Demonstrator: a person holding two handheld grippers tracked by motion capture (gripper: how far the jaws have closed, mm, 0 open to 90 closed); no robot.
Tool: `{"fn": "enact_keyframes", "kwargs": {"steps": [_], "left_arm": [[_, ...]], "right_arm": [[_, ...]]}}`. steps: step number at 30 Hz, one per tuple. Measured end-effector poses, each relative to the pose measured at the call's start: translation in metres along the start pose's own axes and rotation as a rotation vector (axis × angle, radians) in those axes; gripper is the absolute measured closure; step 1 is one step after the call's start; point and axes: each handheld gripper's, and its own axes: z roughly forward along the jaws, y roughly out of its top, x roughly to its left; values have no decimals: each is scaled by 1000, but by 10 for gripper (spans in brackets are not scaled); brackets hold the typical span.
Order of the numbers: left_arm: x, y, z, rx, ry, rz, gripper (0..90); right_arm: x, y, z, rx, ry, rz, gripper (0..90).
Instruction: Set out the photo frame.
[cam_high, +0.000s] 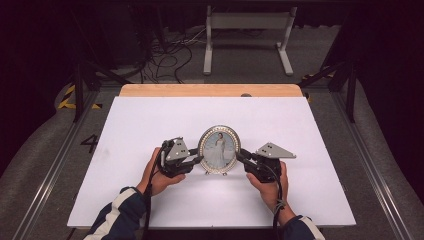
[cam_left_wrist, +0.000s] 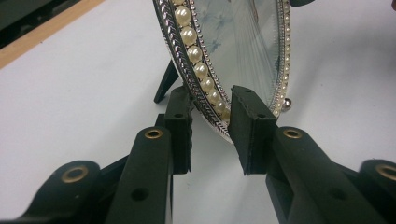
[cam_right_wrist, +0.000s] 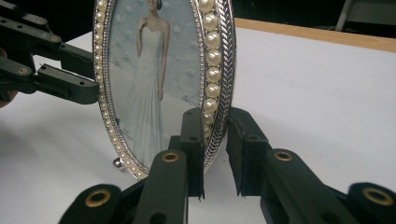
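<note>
Oval pearl-rimmed photo frame (cam_high: 219, 149) stands upright at centre of the white table (cam_high: 150, 125), long axis vertical, kickstand behind. Left gripper (cam_high: 196, 159) sits at the frame's left edge, right gripper (cam_high: 241, 156) at its right edge, about equally near. In each gripper view the 2 jaws straddle the rim (cam_left_wrist: 205, 88) (cam_right_wrist: 215, 93), narrowly parted, pads on or almost on it; a firm clamp can't be told.

The high view looks forward and down from above the person's side onto the whole white table (cam_high: 150, 120). Each gripper view sits low and very close, looking along its own jaws. All three share the oval picture frame (cam_high: 219, 149), seen from opposite edges in the gripper views.
</note>
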Motion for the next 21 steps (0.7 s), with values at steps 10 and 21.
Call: {"fn": "enact_keyframes", "kwargs": {"steps": [10, 21], "left_arm": [[-1, -4, 2, 6, 19, 2, 689], [-1, -6, 1, 3, 23, 3, 656]], "right_arm": [[4, -1, -2, 12, 3, -24, 765], [6, -1, -4, 16, -7, -69, 742]]}}
